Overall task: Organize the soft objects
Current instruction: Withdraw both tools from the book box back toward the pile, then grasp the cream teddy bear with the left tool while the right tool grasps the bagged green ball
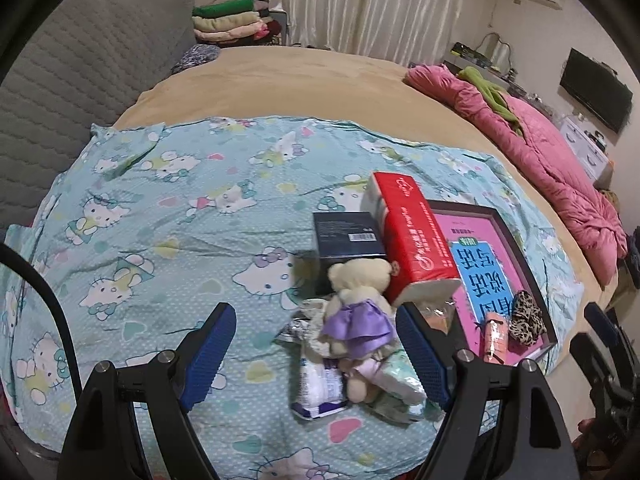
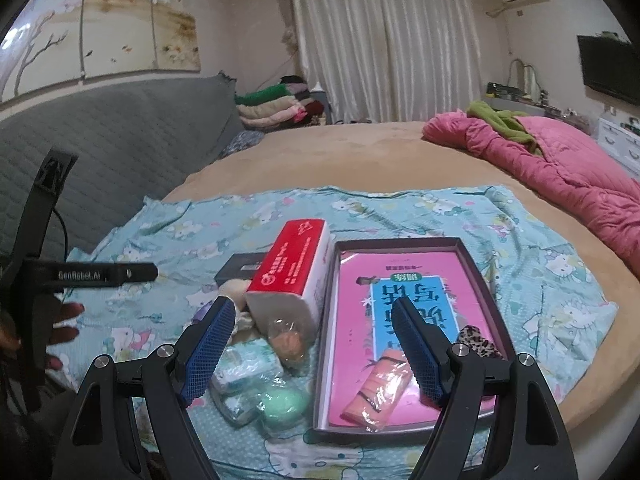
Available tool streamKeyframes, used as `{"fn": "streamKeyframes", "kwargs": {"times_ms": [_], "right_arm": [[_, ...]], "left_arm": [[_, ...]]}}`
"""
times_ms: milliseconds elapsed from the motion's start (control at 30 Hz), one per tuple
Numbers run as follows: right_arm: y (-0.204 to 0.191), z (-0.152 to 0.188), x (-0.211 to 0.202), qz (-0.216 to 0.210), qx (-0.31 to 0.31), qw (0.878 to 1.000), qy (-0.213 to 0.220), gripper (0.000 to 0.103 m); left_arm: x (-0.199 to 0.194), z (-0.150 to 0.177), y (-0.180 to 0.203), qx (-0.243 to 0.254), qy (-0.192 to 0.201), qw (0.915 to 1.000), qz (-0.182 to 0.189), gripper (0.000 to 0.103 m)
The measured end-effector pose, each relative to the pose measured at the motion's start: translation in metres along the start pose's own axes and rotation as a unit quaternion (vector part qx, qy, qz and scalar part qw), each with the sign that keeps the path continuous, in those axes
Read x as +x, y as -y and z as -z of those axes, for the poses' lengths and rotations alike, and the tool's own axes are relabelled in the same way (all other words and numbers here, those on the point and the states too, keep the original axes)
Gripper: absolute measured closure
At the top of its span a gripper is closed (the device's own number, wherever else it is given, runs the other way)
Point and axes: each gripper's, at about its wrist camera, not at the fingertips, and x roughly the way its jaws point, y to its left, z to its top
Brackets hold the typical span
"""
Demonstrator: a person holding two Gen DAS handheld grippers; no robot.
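Observation:
A cream teddy bear in a purple dress (image 1: 360, 304) lies on small tissue packs (image 1: 320, 388) on the cartoon-cat sheet (image 1: 160, 216). My left gripper (image 1: 316, 344) hovers over the bear, open, its blue pads apart and touching nothing. My right gripper (image 2: 314, 344) is open above the dark tray (image 2: 400, 242). In the tray lie a pink book, a pink packet (image 2: 380, 392) and a leopard scrunchie (image 2: 480, 340). Left of the tray sit a green sponge (image 2: 284, 404), tissue packs (image 2: 240, 372) and a clear wrapped item (image 2: 288, 340).
A red tissue box (image 1: 412, 236) leans beside a dark box (image 1: 348, 240) behind the bear. A pink quilt (image 1: 552, 168) is bunched along the bed's right side. The grey headboard (image 1: 80, 80) rises at left. The left gripper (image 2: 92, 274) and a hand show in the right wrist view.

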Motion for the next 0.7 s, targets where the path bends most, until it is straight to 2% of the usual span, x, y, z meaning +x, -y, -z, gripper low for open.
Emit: {"fn": "streamKeyframes", "kwargs": {"times_ms": [167, 300, 700], "right_arm": [[-0.003, 0.004, 0.006, -0.008, -0.007, 1.000, -0.016, 0.021], [-0.006, 0.008, 0.013, -0.014, -0.014, 0.999, -0.034, 0.021], [-0.024, 0.028, 0.045, -0.023, -0.060, 0.993, -0.101, 0.021]], "left_arm": [[0.004, 0.001, -0.010, -0.009, -0.003, 1.0000, 0.001, 0.021], [0.010, 0.003, -0.011, -0.006, -0.009, 0.9998, 0.015, 0.021], [0.051, 0.012, 0.008, 0.023, -0.031, 0.9981, 0.048, 0.021]]}}
